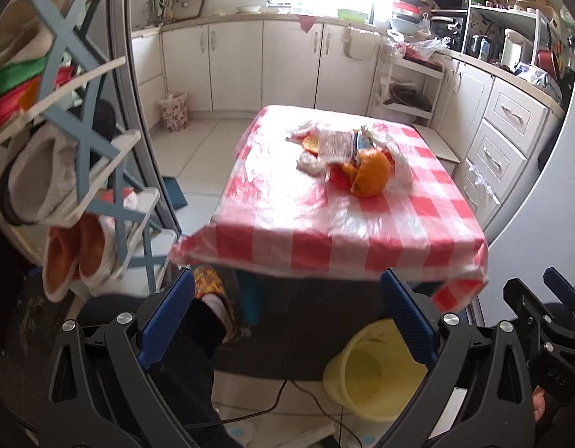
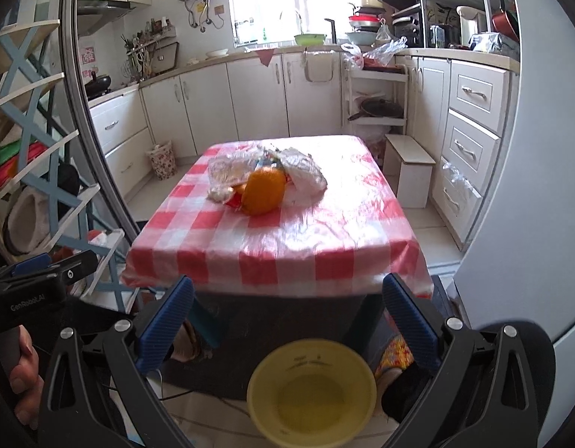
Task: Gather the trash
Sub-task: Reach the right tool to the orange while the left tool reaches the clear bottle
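Observation:
A pile of trash lies on the red-and-white checked table: orange peel, crumpled clear plastic bags and a small red wrapper. A yellow bin stands on the floor in front of the table. My left gripper is open and empty, below the table's near edge. My right gripper is open and empty, above the yellow bin. The right gripper also shows at the right of the left wrist view.
A shoe rack with blue crossbars stands at the left. White kitchen cabinets line the back and right. A floral wastebasket sits on the far floor. A white step stool stands right of the table.

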The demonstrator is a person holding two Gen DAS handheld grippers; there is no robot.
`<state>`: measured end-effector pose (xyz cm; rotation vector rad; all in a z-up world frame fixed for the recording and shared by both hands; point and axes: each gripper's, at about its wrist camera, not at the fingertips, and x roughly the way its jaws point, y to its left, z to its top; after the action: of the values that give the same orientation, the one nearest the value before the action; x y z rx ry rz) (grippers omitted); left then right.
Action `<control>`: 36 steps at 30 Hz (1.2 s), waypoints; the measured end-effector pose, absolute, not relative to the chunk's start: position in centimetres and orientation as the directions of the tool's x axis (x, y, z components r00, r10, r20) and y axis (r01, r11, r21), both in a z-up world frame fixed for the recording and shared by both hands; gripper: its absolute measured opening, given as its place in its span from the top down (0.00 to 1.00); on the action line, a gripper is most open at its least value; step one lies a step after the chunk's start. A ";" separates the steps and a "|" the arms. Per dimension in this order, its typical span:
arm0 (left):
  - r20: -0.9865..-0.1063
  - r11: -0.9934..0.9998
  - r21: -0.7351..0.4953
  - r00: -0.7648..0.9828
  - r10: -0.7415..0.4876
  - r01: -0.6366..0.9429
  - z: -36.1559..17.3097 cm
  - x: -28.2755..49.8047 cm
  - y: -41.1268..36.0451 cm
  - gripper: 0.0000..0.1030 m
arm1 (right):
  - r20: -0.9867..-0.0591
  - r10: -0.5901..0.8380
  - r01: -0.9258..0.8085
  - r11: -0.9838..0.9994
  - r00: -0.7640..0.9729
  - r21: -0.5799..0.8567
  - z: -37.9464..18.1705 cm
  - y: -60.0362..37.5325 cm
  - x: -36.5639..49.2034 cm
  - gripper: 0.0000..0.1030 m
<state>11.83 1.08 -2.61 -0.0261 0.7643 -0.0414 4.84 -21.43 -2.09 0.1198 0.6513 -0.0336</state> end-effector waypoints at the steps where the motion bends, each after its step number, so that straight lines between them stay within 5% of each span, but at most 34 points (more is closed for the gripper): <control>1: -0.687 0.999 -0.032 0.725 -0.042 0.027 -2.5 12.1 0.9 0.08 | -0.600 0.008 0.068 0.992 0.800 0.104 -2.1 -21.5 5.2 0.06; 36: -0.654 1.000 0.006 0.756 -0.018 0.029 -1.9 13.5 -0.1 0.08 | -0.566 0.000 0.063 0.994 0.824 0.091 -2.1 -21.5 7.5 0.06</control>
<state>13.51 -0.14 -1.93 0.0159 0.7130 -0.0255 7.53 -21.53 -2.12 0.1069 0.6014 -0.0334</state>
